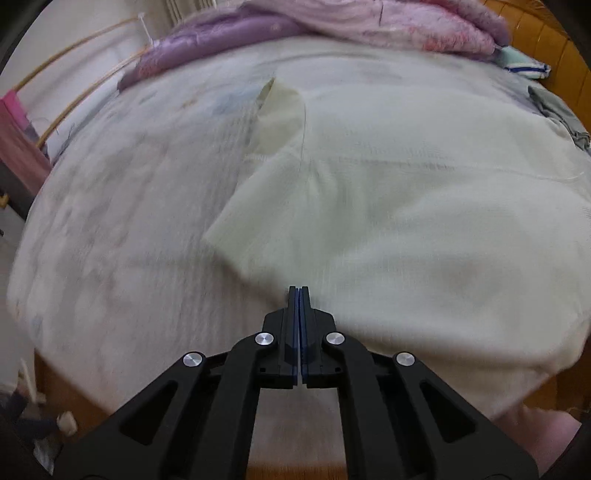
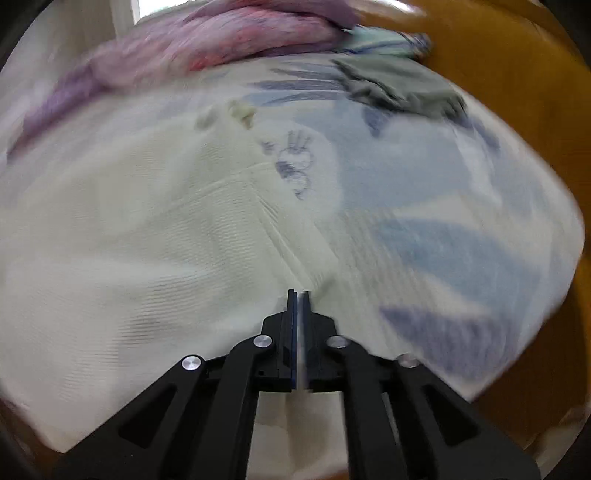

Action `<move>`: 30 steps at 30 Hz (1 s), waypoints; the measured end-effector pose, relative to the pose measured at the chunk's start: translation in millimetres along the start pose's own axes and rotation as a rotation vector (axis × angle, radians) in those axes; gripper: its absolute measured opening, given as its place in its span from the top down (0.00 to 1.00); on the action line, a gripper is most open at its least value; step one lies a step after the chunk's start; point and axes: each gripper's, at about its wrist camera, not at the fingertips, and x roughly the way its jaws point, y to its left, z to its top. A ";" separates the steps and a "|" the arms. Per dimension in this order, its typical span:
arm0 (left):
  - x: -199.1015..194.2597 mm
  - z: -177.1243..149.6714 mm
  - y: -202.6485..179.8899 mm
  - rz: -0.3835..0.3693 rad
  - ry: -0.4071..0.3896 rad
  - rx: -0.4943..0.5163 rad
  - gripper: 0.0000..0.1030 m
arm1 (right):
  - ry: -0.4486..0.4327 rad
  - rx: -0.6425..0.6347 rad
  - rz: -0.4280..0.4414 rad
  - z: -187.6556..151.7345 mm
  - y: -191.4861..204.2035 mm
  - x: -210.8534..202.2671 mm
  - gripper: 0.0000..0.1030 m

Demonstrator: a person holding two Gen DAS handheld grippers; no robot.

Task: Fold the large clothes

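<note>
Pale cream shirt [image 1: 388,221] lies flat on the printed bed sheet [image 1: 110,221]. Left wrist view: body fills centre to 3 o'clock; one short sleeve [image 1: 251,218] points toward 8 o'clock. Long axis cannot be told. No readable writing; right wrist view shows only a blurred drawn figure [image 2: 295,166] at 12 o'clock. Left gripper [image 1: 299,290]: jaws together, nothing between. Right gripper [image 2: 299,293]: jaws almost together, a thin pale sliver between, cloth or not cannot be told. Purple-pink bedding [image 1: 332,22] at 12 o'clock.
</note>
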 end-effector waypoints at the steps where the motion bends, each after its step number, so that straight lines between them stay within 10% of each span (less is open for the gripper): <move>1: -9.4 3.3 -6.2 -0.021 0.002 0.004 0.97 | 0.004 -0.080 0.055 0.4 20.2 -8.7 0.95; 7: -42.7 34.0 -89.1 -0.271 -0.100 0.060 0.97 | 0.049 -0.209 0.427 -1.3 141.3 -21.4 0.95; 16: -23.2 -16.0 -136.2 -0.356 0.092 0.094 0.98 | 0.337 -0.317 0.407 -59.6 138.1 -7.7 0.99; 20: -43.5 -4.2 -122.3 -0.354 0.122 0.081 0.78 | 0.389 -0.205 0.421 -39.4 104.7 -24.0 0.94; 23: -60.5 5.5 -114.5 -0.333 0.086 0.058 0.51 | 0.380 -0.163 0.403 -12.8 88.7 -34.8 0.65; 25: -72.0 11.9 -114.6 -0.317 0.067 0.048 0.45 | 0.310 -0.126 0.359 7.0 74.0 -43.1 0.18; 30: -73.9 50.6 -126.8 -0.295 0.033 0.050 0.37 | 0.211 -0.032 0.300 55.7 32.4 -31.7 0.16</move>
